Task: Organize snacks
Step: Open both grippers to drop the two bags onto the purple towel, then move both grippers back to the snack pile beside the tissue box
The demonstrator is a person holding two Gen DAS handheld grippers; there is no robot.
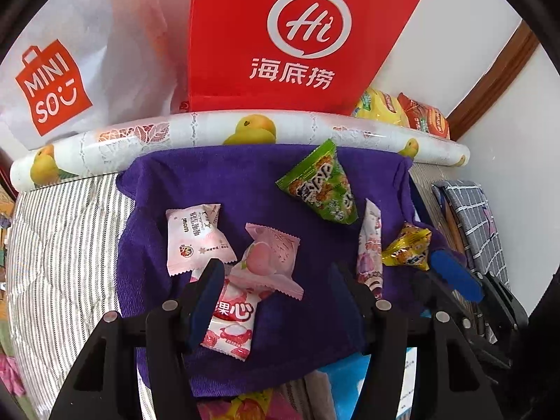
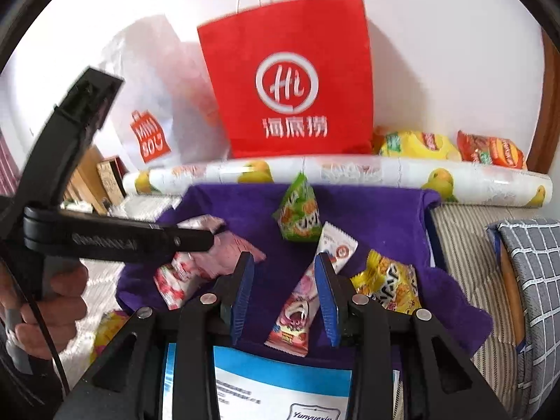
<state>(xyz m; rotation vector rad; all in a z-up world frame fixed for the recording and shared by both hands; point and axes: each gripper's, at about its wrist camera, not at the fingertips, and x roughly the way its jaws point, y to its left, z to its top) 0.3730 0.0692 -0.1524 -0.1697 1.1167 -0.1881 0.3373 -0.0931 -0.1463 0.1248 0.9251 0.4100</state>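
Observation:
Several snack packets lie on a purple towel (image 1: 245,182): a green triangular one (image 1: 318,189), a pale pink one (image 1: 196,238), a peach-print one (image 1: 269,255), a red-and-white one (image 1: 231,325), a long pink one (image 2: 297,308) and a yellow one (image 2: 388,287). My left gripper (image 1: 276,283) hangs open over the peach-print and red-and-white packets, which lie loose between its fingers. The right gripper (image 2: 283,273) stands slightly open above the towel. The long pink packet lies beside its right finger, not pinched. A hand (image 2: 52,297) holds the left gripper.
A red paper bag (image 1: 297,35) and a white plastic bag (image 1: 52,87) stand at the wall behind a rolled fruit-print sheet (image 1: 210,129). Yellow and orange crisp bags (image 2: 455,147) lie at back right. A grey checked cushion (image 2: 525,280) lies right, and a blue-and-white box (image 2: 280,385) is near.

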